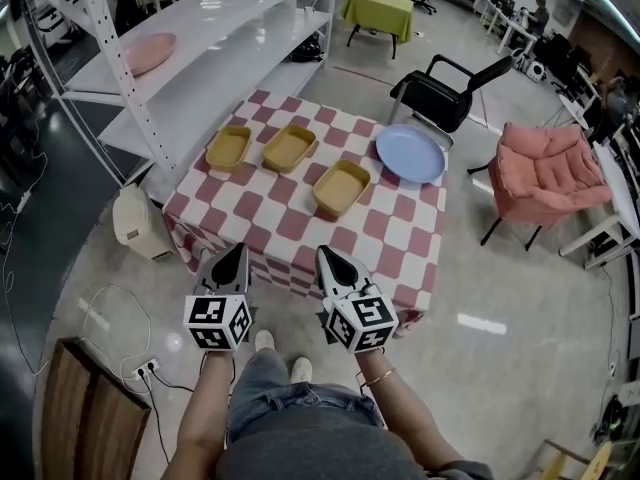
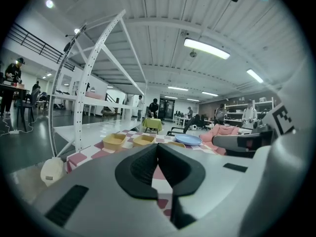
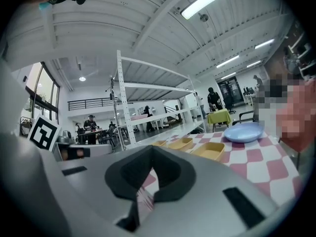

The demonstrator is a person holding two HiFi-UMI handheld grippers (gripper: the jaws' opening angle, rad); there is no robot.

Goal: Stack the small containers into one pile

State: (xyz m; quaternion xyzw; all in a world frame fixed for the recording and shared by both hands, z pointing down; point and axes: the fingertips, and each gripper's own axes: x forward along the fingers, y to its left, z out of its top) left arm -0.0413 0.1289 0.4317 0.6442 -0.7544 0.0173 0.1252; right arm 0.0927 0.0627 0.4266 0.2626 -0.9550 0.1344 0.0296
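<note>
**Person in jeans [image 1: 290,408] holds left gripper [image 1: 236,251] and right gripper [image 1: 326,255] shut before three unstacked containers.**
Both grippers, jaws together and empty, hang side by side at the table's [image 1: 290,230] 6 o'clock edge. Seen from them, on the checked cloth, the near container [image 1: 341,188] sits at 1 o'clock, the middle container [image 1: 289,148] at 12 and the left container [image 1: 228,147] at 11, all apart. A blue plate [image 1: 411,153] lies at 2. Beyond stand a rack [image 1: 200,48] at 11 and a chair [image 1: 450,93] past the plate.

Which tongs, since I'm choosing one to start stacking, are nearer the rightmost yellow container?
Right. The right tongs are on the near side of the container, nearly in line with it; the left tongs are farther, off to its left.
</note>
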